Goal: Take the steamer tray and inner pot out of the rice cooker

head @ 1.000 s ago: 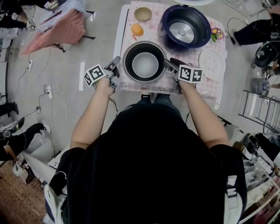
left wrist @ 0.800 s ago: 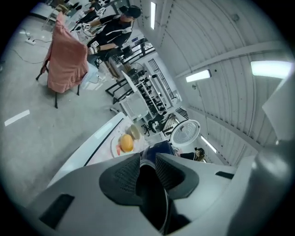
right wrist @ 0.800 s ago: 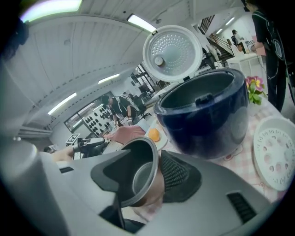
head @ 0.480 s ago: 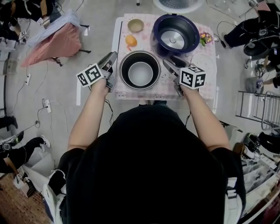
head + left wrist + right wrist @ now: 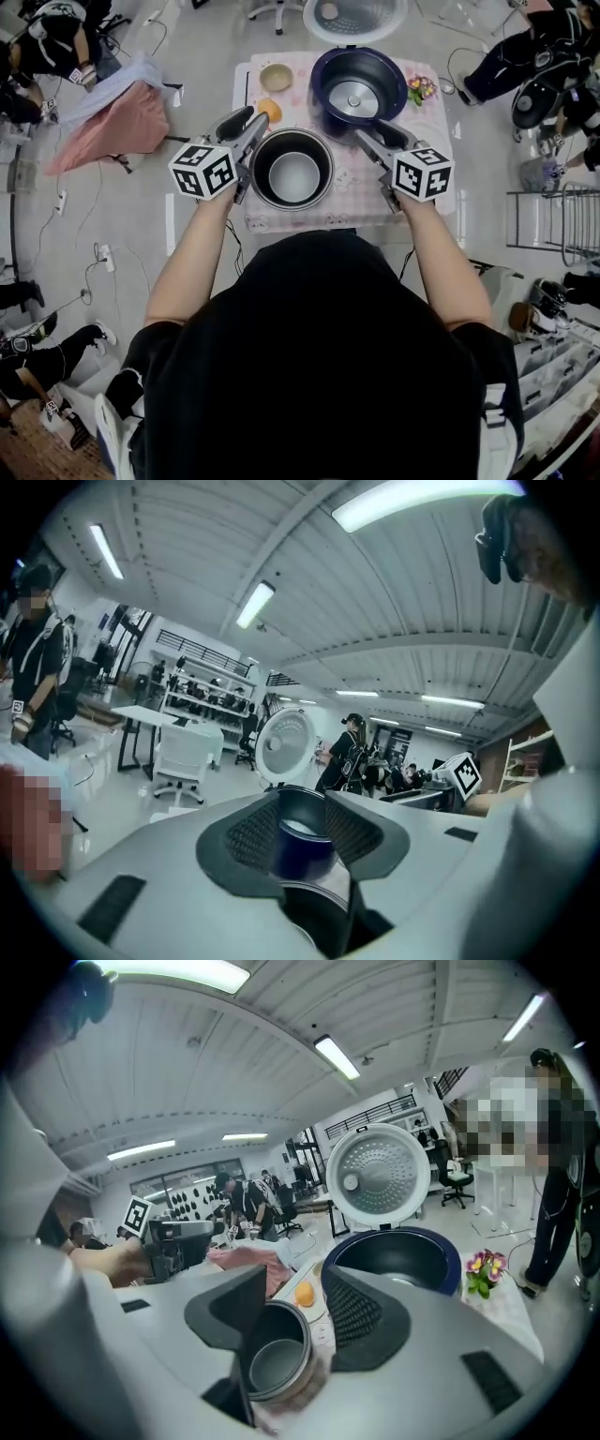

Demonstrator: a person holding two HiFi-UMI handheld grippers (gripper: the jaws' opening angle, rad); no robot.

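The silver inner pot (image 5: 291, 169) stands on the pink-clothed table (image 5: 375, 202), in front of the open dark blue rice cooker (image 5: 358, 91). My left gripper (image 5: 246, 127) hovers above the pot's left side, its jaws opening with nothing between them. In the left gripper view only the far rice cooker (image 5: 302, 841) shows through the left gripper's (image 5: 302, 808) gap. My right gripper (image 5: 375, 141) is raised over the pot's right side, open. In the right gripper view the pot (image 5: 277, 1358) lies below the right gripper (image 5: 295, 1312), untouched, beside the cooker (image 5: 394, 1260). I see no steamer tray.
An orange (image 5: 270, 110) and a small bowl (image 5: 276, 77) sit at the table's back left, flowers (image 5: 419, 89) at the back right. The cooker's lid (image 5: 354, 14) stands open behind it. Pink fabric (image 5: 112, 122) lies on the floor left; a wire rack (image 5: 553, 225) stands right. People stand around.
Both grippers have lifted away from the pot's rim and now hang higher above the table. The left one has rolled and its jaws have widened. The pot stays on the cloth.
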